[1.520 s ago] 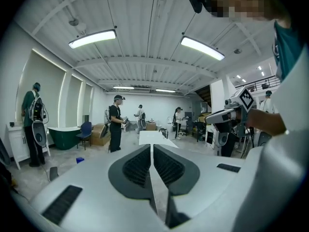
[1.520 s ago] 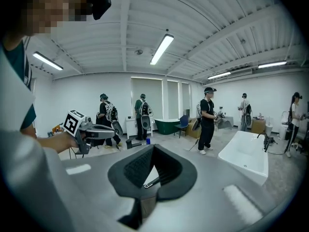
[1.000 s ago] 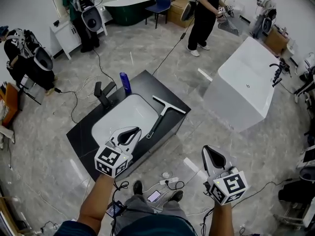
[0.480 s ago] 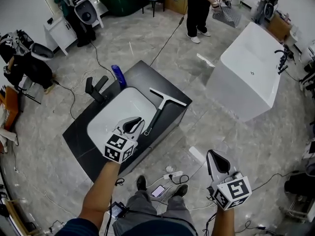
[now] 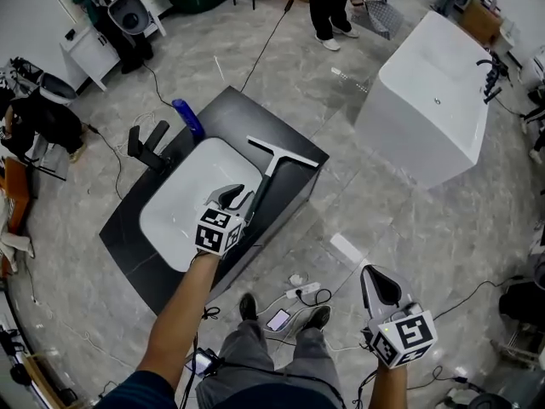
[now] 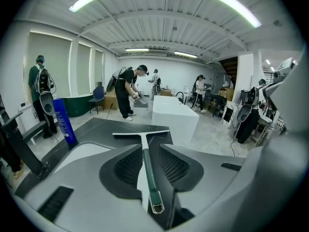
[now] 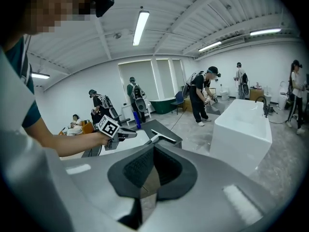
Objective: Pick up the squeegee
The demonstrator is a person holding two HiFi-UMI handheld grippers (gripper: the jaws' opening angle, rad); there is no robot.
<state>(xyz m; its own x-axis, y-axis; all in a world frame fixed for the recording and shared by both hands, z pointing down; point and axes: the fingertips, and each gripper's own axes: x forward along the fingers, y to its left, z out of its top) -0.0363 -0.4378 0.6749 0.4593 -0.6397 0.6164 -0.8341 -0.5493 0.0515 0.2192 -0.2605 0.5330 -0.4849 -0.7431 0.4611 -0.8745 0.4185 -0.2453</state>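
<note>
Left gripper (image 5: 238,198) points to 1 o'clock — jaws just opening, astride the squeegee handle (image 6: 146,166), no contact. Right gripper (image 5: 371,275) at 5 o'clock — jaws together.

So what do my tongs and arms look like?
Both left tongs and right tongs are grey bodies with black, ribbed, rounded pads, each carrying a white cube printed with black square markers. The arms are bare below a dark blue short sleeve.
</note>
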